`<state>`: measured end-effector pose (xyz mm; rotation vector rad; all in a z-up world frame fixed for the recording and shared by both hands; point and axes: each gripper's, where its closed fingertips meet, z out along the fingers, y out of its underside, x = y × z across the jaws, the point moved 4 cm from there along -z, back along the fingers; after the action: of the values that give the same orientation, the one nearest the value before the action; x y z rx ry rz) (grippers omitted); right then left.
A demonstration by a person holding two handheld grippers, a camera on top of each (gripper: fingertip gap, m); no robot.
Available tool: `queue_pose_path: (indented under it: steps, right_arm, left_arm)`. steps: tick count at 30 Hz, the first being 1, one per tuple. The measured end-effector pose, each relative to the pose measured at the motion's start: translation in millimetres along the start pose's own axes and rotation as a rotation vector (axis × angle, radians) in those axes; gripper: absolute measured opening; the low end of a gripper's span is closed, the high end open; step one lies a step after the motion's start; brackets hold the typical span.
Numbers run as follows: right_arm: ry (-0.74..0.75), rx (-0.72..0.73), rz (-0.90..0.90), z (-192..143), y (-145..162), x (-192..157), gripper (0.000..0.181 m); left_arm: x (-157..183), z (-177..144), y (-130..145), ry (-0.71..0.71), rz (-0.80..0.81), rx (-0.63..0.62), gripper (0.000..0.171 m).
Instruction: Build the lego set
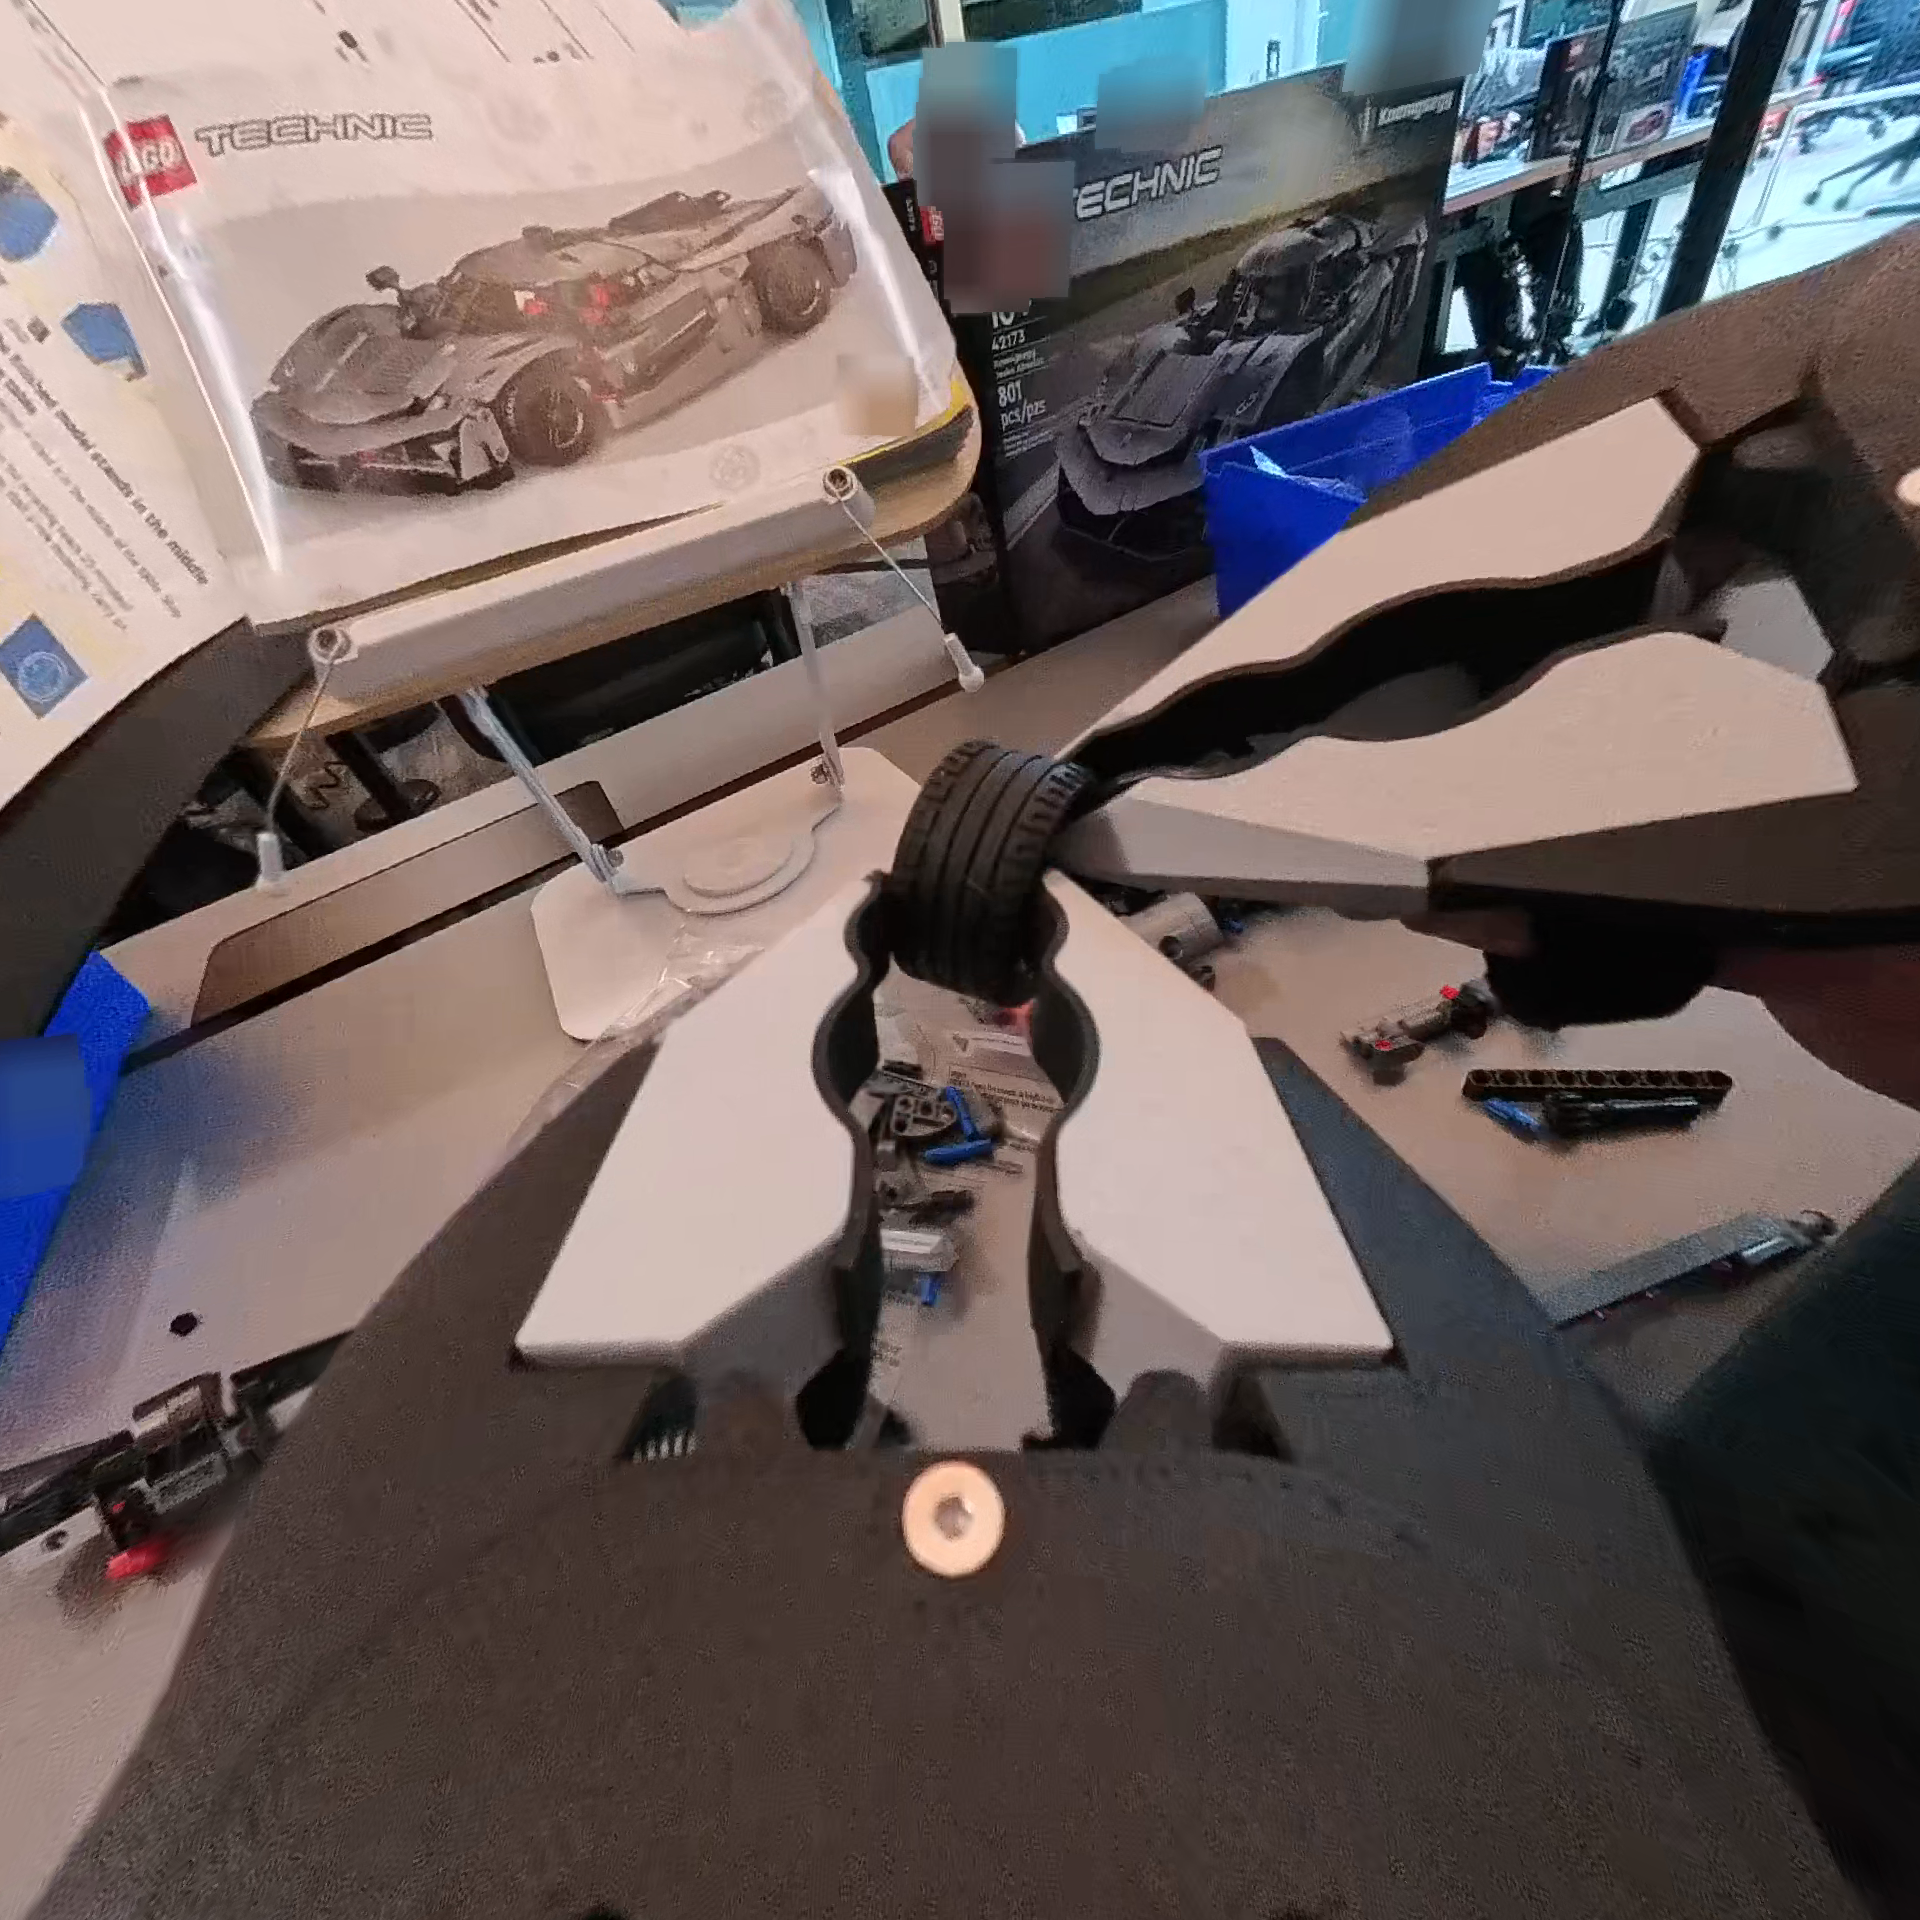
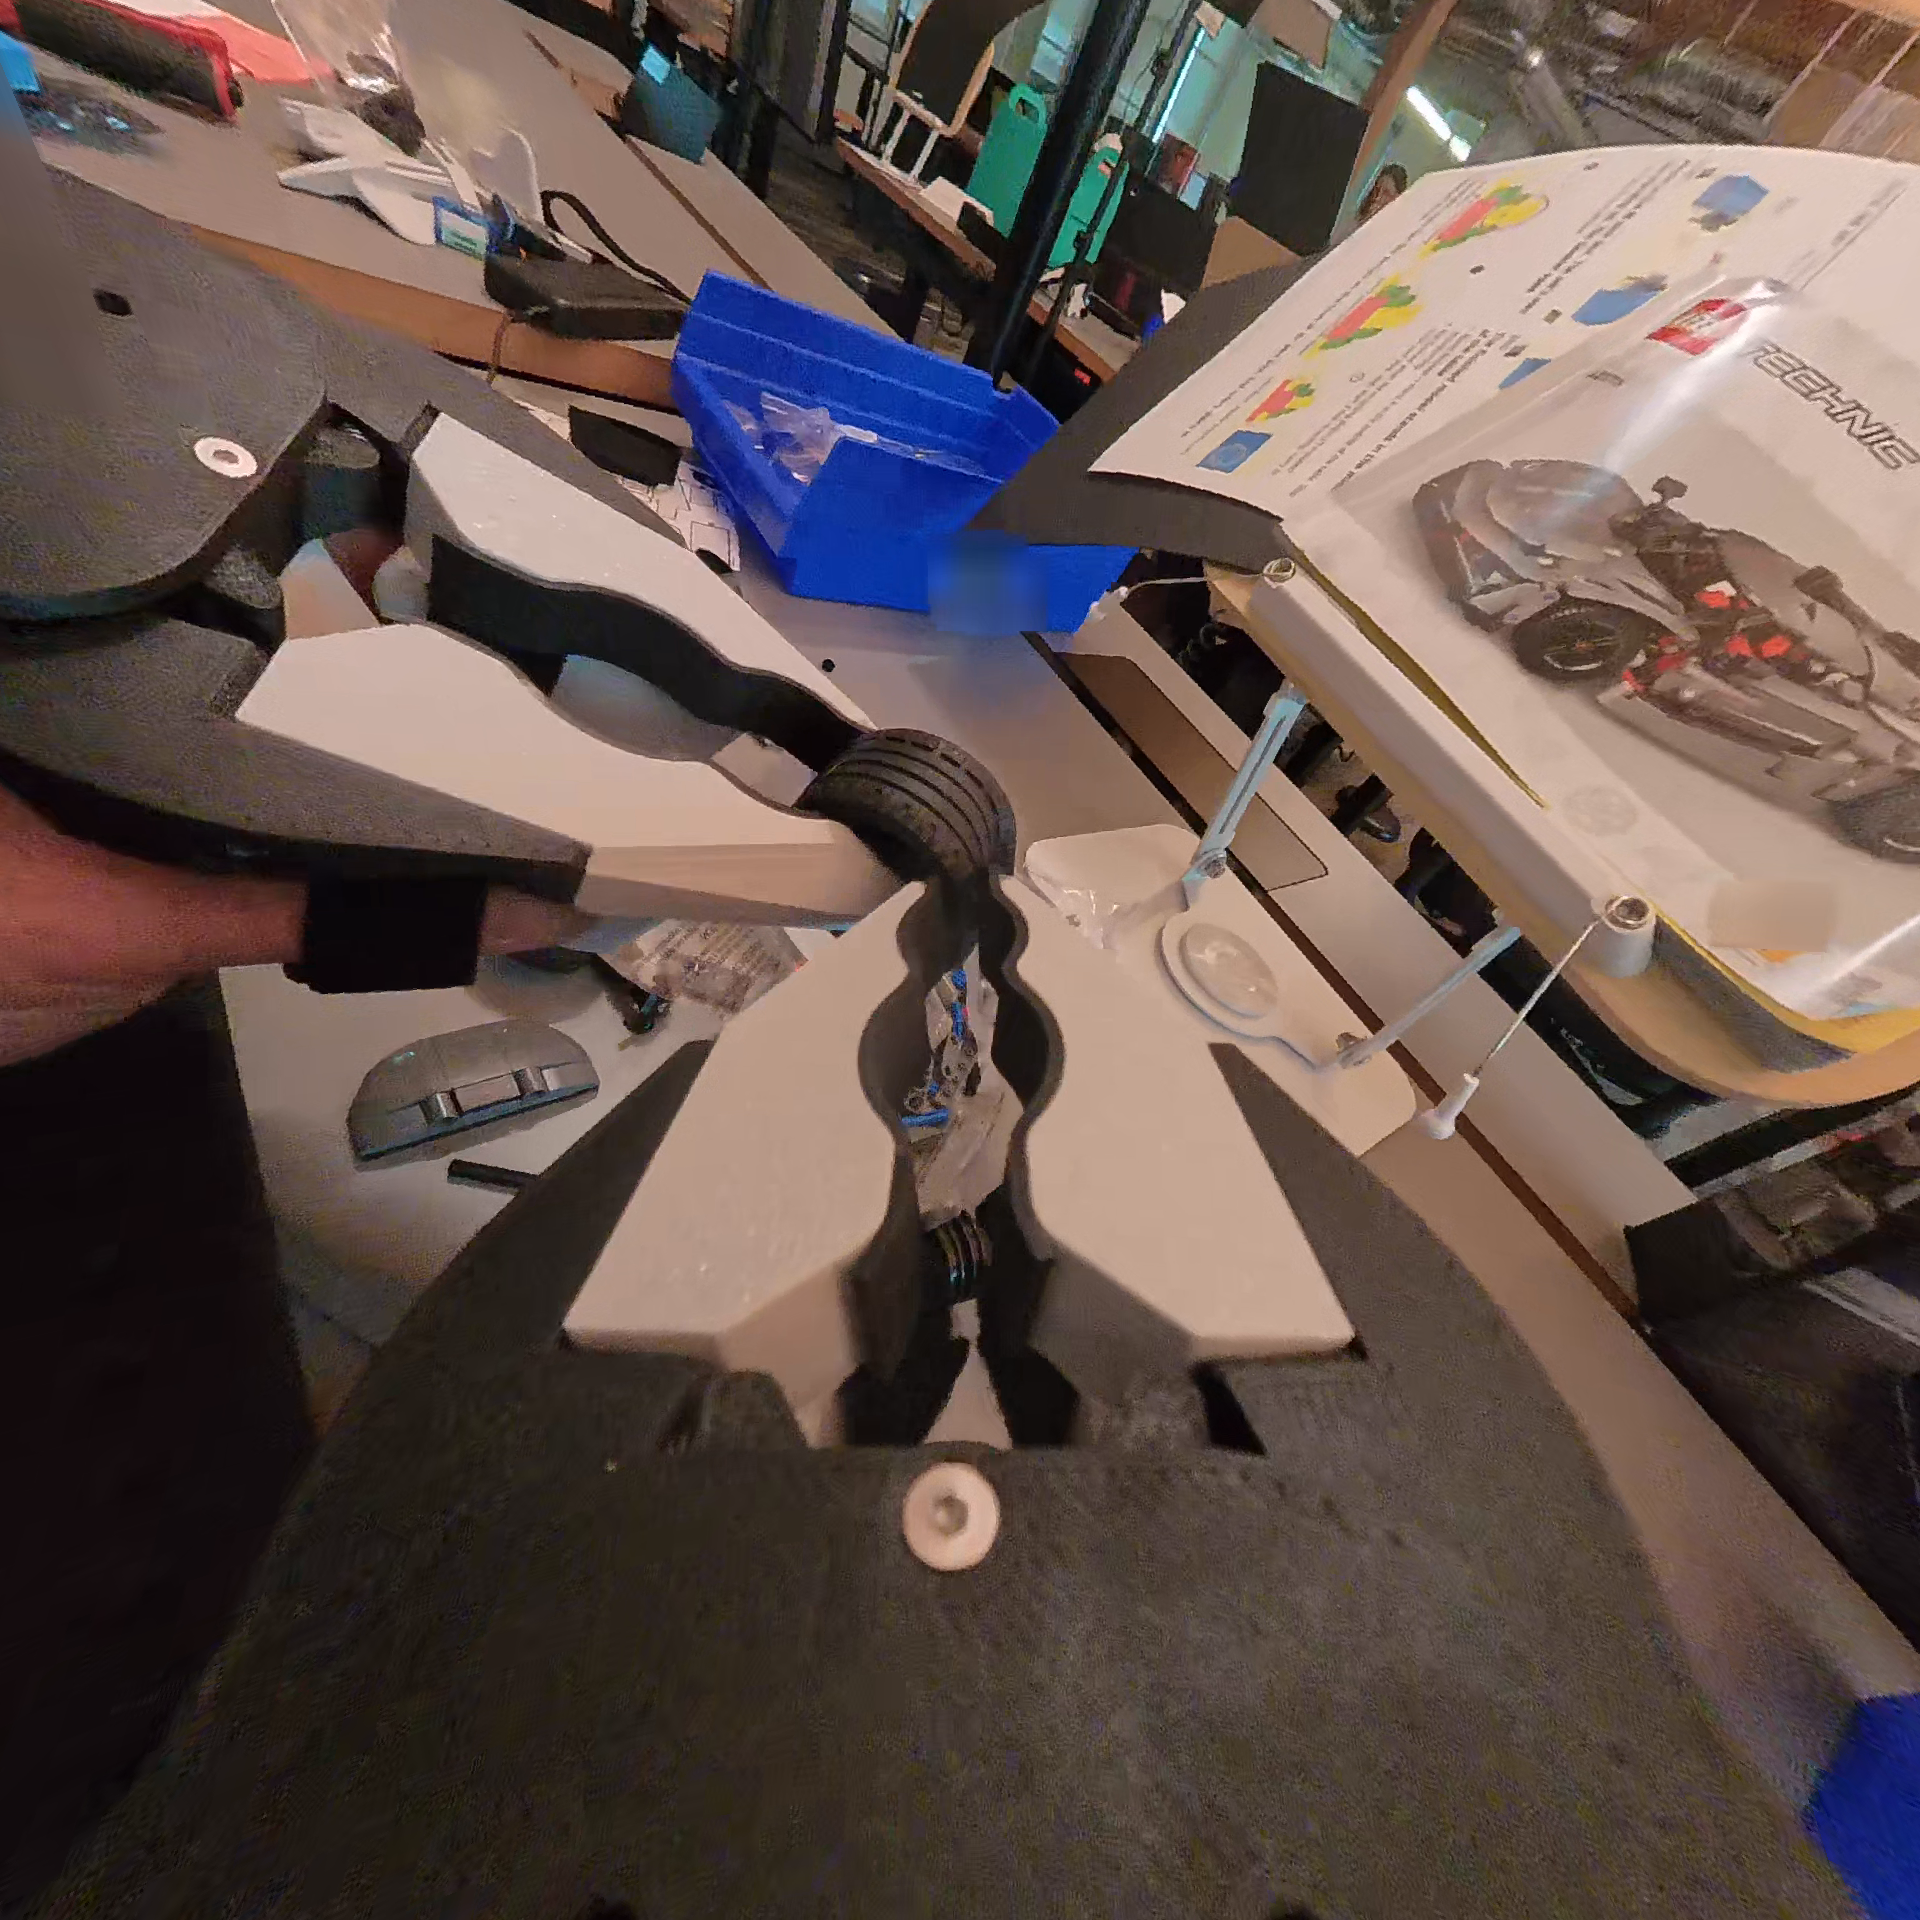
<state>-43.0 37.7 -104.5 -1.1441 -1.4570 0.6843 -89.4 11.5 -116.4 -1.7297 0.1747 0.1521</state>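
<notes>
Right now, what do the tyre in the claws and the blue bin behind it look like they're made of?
The tyre looks like soft black rubber, matte, with moulded tread grooves round its face; both the left claw and the right claw pinch it. The blue bin looks like rigid moulded plastic: flat straight walls, even saturated colour, slight sheen. Neither can be confirmed by look alone.
</notes>
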Motion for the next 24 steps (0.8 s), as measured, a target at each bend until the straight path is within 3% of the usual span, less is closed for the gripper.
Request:
queue_pose_path:
  steps: [8,12,15,24]
  right_arm:
    - [0.029,0.040,0.025,1,-7,0,0.002]
    - [-0.171,0.146,0.309,3,-5,6,0.003]
    - [-0.266,0.188,0.398,1,-4,8,0.003]
    - [0.169,0.057,-0.135,0,-18,4,0.002]
  left_arm:
    - [-6,-6,-6,-0.005,-0.005,0.023,0.019]
    - [-9,-6,-7,0.071,-0.080,0.033,0.019]
    - [-10,-7,-7,0.135,-0.140,0.040,0.019]
    - [-16,0,-13,0.167,-0.270,0.089,0.018]
